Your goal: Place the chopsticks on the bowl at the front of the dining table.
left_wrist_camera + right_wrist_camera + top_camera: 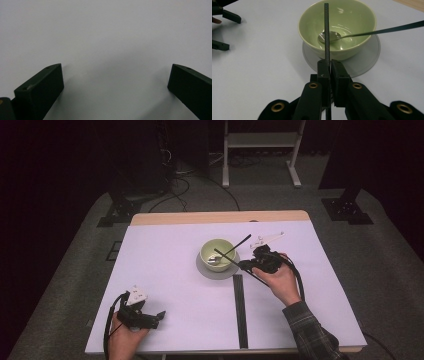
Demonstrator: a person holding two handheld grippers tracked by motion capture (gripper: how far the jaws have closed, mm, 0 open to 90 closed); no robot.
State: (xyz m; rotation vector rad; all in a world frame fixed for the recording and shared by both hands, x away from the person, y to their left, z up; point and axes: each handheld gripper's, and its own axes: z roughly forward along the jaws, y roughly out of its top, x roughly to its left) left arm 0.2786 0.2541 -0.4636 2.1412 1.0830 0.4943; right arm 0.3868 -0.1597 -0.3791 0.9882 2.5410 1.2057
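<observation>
A person works at a white-covered table (165, 270) with 2 hand-held grippers. The right gripper (329, 65) has its jaws pressed together on a thin black stick (326, 30), pinching it edge-on so that it runs straight forward over the near rim of a pale green bowl (352, 17). The bowl stands on a round grey saucer (369, 60) near the middle of the table. Inside the bowl lies a metal spoon (329, 37), its head in the bottom and its long dark handle leaning out over the rim to the right in the right gripper view. The stick's far end looks to be above the spoon's head; whether it touches cannot be told.

The left gripper (115, 77) rests near the table's front left corner, well apart from the bowl, its jaws spread wide over bare table.

The step in hand appears to be lowering the stick into the bowl. To do it well, keep the pinch firm, tip the stick down gently and steer clear of the spoon handle, since a knock could slide the bowl off its saucer. A second black strip (240, 310) lies flat on the table near the front edge.
</observation>
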